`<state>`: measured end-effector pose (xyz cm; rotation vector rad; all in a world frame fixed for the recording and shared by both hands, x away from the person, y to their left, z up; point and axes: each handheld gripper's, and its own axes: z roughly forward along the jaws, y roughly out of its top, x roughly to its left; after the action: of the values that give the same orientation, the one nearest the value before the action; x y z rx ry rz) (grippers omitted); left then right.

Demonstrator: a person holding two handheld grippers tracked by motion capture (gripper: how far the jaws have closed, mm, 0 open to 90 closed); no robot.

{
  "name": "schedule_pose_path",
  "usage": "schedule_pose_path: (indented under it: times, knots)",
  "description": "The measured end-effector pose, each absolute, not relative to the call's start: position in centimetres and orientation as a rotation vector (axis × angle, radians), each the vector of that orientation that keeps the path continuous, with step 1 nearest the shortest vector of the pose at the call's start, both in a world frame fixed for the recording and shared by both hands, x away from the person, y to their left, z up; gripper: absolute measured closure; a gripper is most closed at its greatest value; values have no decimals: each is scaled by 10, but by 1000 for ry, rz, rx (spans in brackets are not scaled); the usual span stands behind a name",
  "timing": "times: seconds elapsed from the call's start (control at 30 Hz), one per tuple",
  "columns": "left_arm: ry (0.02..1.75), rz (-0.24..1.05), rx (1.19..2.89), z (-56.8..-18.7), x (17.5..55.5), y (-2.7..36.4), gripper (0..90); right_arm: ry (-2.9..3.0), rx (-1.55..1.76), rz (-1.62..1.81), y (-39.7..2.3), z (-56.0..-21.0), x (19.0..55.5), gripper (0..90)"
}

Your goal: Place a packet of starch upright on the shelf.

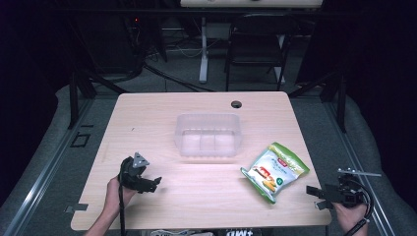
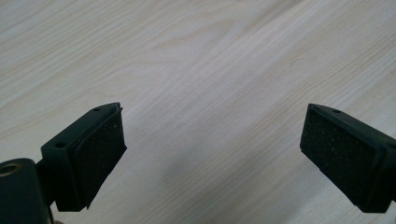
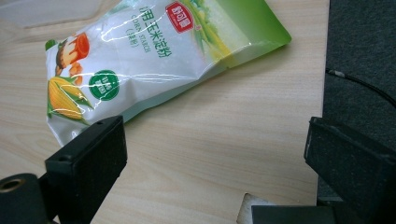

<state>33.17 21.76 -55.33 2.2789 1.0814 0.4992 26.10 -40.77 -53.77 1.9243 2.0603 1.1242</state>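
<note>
Here the corn starch pouch [image 1: 274, 171] lies flat, long axis diagonal, both hand-held grippers wide.

Setting: lab or test room; pale wooden table [image 1: 147, 118] on grey carpet [image 1: 44, 152]; dark surroundings; cables [image 1: 162, 73] on the floor; black folding chair [image 1: 258, 44]; white desk leg [image 1: 203, 49] behind.

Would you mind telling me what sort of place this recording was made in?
Probably a lab or test workshop: a bare wooden table on dark floor, cables trailing behind, a folding chair, and staged props, a clear plastic bin and a snack bag.
</note>
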Motion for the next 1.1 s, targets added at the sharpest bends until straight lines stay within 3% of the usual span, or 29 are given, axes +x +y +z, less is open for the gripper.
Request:
schedule_pose_path:
  times: [1.1]
  knots:
    - [1083, 473, 2296, -557, 334, 215, 63, 2103, 1922, 1172, -413, -538, 288, 77]
